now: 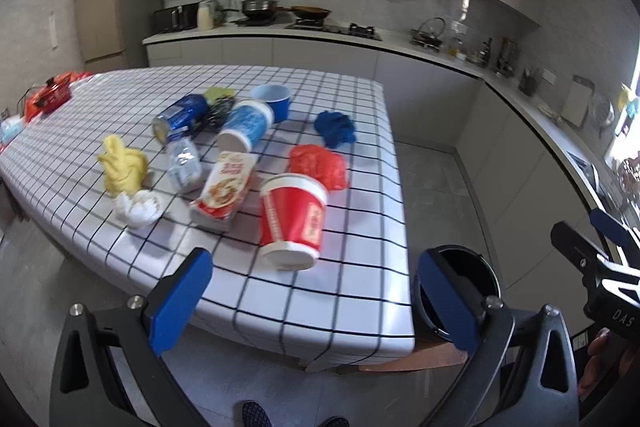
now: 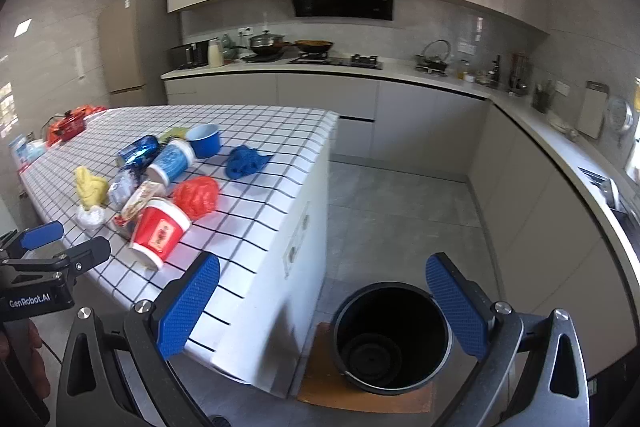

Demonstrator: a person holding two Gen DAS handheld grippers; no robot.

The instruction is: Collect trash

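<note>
The red cup (image 1: 293,221) lies on its side near the front edge of the surface (image 1: 360,291), and I take it for the first piece of trash to go. It is the nearest item to both of my tools. Its long axis runs roughly toward and away from me in the left wrist view, with the wide white-rimmed mouth (image 1: 287,259) pointing at me and tipped slightly left, the narrower base facing the red crumpled bag (image 1: 320,165) just behind it. A flat food packet (image 1: 226,187) lies just beside it on the left.

From the left hand-held gripper (image 1: 316,301) the cup sits straight ahead and a little below, almost centred between the two blue pads, which stand wide apart with nothing between them. The right hand-held gripper (image 2: 324,311) is also spread wide and empty; from it the cup (image 2: 158,233) lies well off to the left, while the black bucket (image 2: 394,337) sits on the floor right under it, beside the corner of the surface.

So I judge the left arm better placed for the grab, closing across the cup's short width.
</note>
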